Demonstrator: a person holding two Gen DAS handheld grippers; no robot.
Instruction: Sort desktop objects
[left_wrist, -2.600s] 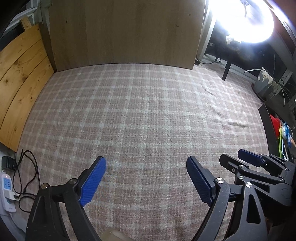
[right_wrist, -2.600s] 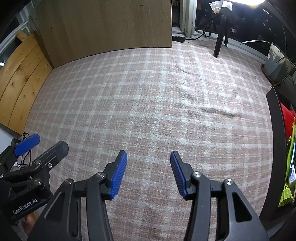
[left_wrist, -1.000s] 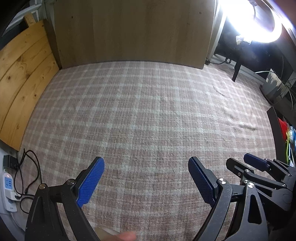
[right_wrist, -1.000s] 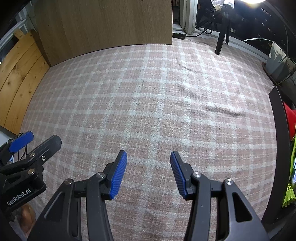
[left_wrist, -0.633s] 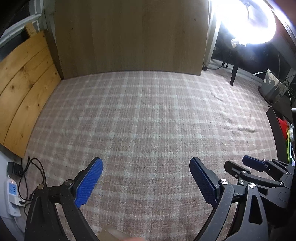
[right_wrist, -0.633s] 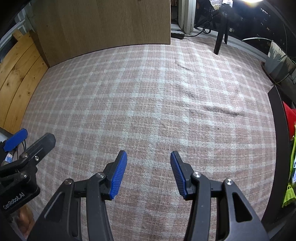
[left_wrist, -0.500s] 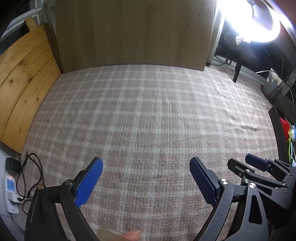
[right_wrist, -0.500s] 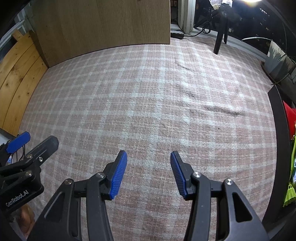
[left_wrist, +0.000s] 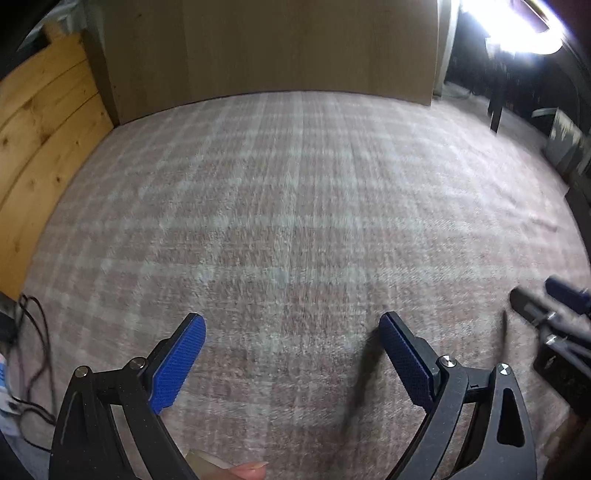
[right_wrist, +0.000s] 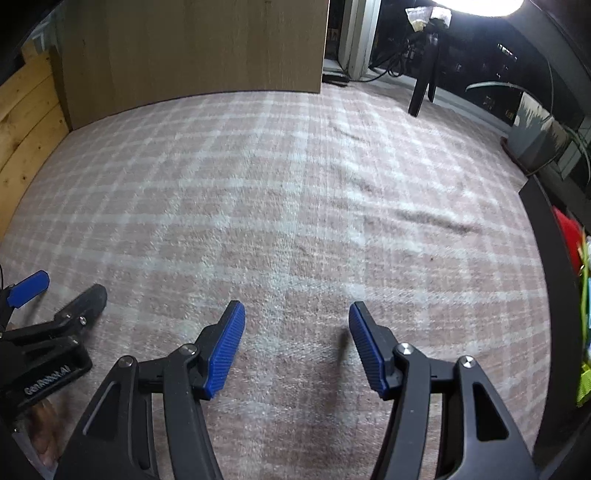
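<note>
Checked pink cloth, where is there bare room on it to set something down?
The pink checked cloth lies bare from the open right tongs up to the upright pale wooden panel, and across to the yellow pine boards. Tighter spots: the open left tongs at the near left, the black tray edge on the right.

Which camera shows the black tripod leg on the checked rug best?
The right wrist view: the tripod leg stands sharp and well lit at the rug's far edge. The left wrist view shows it small, blurred, beside lamp glare.
</note>
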